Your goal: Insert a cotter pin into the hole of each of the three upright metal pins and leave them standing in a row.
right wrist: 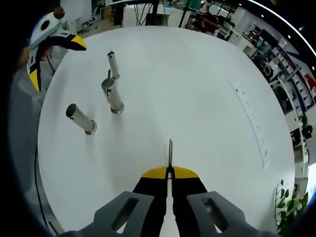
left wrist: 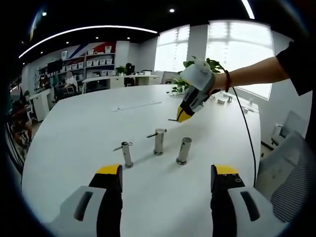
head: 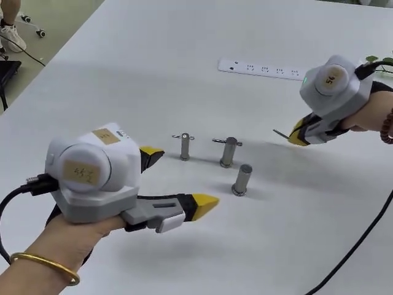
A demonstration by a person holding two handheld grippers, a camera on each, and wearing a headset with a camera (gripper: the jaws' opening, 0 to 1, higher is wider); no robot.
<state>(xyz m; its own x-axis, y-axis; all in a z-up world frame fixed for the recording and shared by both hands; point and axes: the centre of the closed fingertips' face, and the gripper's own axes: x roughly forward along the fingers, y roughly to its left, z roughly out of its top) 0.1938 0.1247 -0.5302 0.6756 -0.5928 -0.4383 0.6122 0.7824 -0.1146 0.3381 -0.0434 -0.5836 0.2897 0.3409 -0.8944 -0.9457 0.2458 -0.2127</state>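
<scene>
As things stand: far pin [head: 185,146] and middle pin [head: 228,152] cottered; near pin [head: 242,179] bare.
Left gripper [head: 182,176]: jaws apart, empty, beside row.
Right gripper [right wrist: 169,173]: clamped on cotter pin [right wrist: 170,150], apart from row.
Remaining: one insertion.

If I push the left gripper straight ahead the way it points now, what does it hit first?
Most likely the bare upright metal pin, closest to the line between the open jaws of the left gripper. The middle metal pin, already cottered, stands just left of that line, farther back. Depth is uncertain.
</scene>
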